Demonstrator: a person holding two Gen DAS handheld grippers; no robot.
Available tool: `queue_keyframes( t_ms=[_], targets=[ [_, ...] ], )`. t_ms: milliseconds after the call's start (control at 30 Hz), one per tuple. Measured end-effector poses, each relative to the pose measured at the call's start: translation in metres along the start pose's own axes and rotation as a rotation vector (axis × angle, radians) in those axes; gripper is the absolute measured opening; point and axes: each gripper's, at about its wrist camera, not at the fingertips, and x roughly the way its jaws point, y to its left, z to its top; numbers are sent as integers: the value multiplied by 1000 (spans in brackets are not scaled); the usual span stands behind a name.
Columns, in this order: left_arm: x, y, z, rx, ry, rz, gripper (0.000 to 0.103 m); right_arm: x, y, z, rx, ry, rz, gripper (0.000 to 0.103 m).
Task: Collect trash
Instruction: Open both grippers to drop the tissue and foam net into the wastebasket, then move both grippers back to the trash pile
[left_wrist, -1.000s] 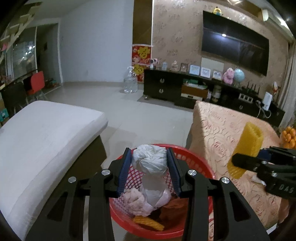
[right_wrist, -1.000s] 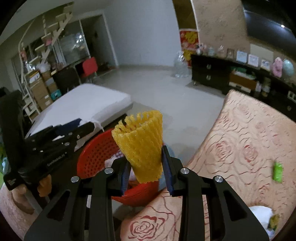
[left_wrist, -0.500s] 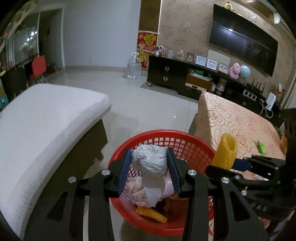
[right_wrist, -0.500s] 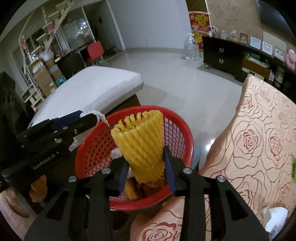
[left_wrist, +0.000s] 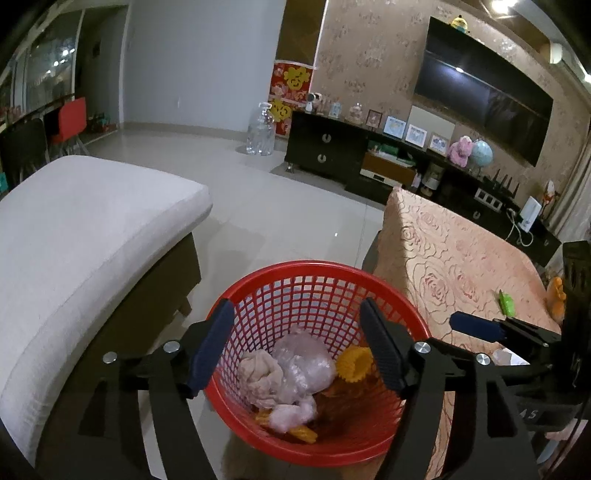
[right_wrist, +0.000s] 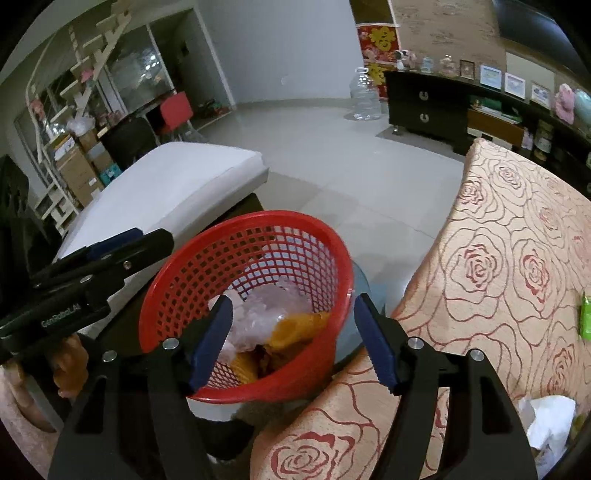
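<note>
- My left tool (left_wrist: 297, 345) hangs over the red basket (left_wrist: 314, 267); its jaws are opening, with nothing gripped between them.
- My right tool (right_wrist: 291, 338) is over the same basket (right_wrist: 184, 262) from the worktop side, jaws opening too, nothing between the pads.
- In the basket I see a crumpled plastic bag (left_wrist: 304, 363), a pinkish wad (left_wrist: 258, 373) at its 9 o'clock, and a yellow foam net (left_wrist: 354, 363) at its 3 o'clock.
- On the rose-patterned worktop (right_wrist: 498, 258), a green wrapper (right_wrist: 585, 319) lies at 3 o'clock from the right tool, and white crumpled paper (right_wrist: 546, 417) at 4 o'clock.
</note>
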Motion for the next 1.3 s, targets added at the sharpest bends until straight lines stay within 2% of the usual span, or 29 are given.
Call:
queue_keyframes(
  t_ms=[133,333,500,667,933,1133,1300],
  targets=[
    [-3,-5,2,6,-30,-2,75,-15,-8,1,20,-33,-14,66],
    [-9,-16,0,35,-64,-9,78,-47,-29,-1,55,-100,-66,69],
    [-11,-30,-2,59,-73,-37,78,-81,-53,-12,90,-156,-149,70],
    [-12,-45,-3,87,-81,-63,78,-114,-80,-33,139,-207,-240,71],
    [-10,-73,-9,132,-75,-102,78,-164,-133,-76,288,-274,-390,75],
    [-5,-92,-18,181,-59,-121,78,-183,-162,-108,364,-277,-503,75],
    [-2,-109,-24,220,-42,-132,78,-187,-185,-131,438,-251,-539,75]
  ],
)
